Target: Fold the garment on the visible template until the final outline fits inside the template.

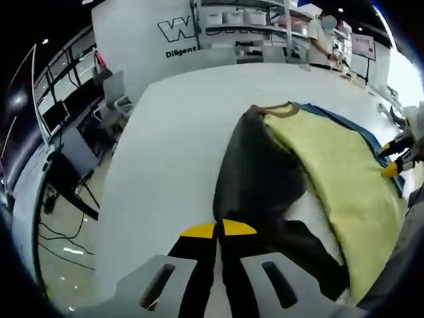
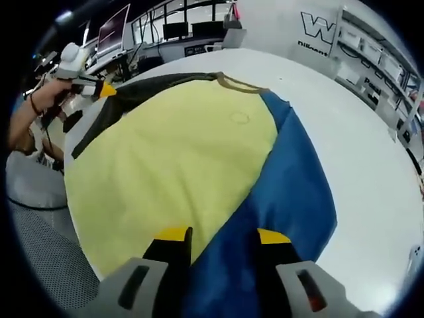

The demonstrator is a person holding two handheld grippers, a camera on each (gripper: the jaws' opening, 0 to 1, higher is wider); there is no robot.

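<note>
Two claws are on the garment (image 1: 318, 179), which lies spread on the white desk (image 1: 172, 146) with its yellow panel up, a dark sleeve side toward your left and a blue side toward your right. Your left claw (image 1: 218, 230) has its yellow tips pressed together over the dark fabric, so it looks clamped on that edge. Your right claw (image 2: 224, 236) stands with its jaws apart, straddling the seam where yellow meets blue; whether it has any cloth between them you cannot tell from here.

No template outline can be made out under the cloth, so you risk folding blind and ending outside it.

If you lift the left side while the right one is only resting, the whole garment may drag across the slick desk instead of creasing.

The near hem sits close to the desk edge in the right gripper view; a pull toward you could slide it off and out of the workspace.

A pinch taking one layer only would leave the fold lopsided.
</note>
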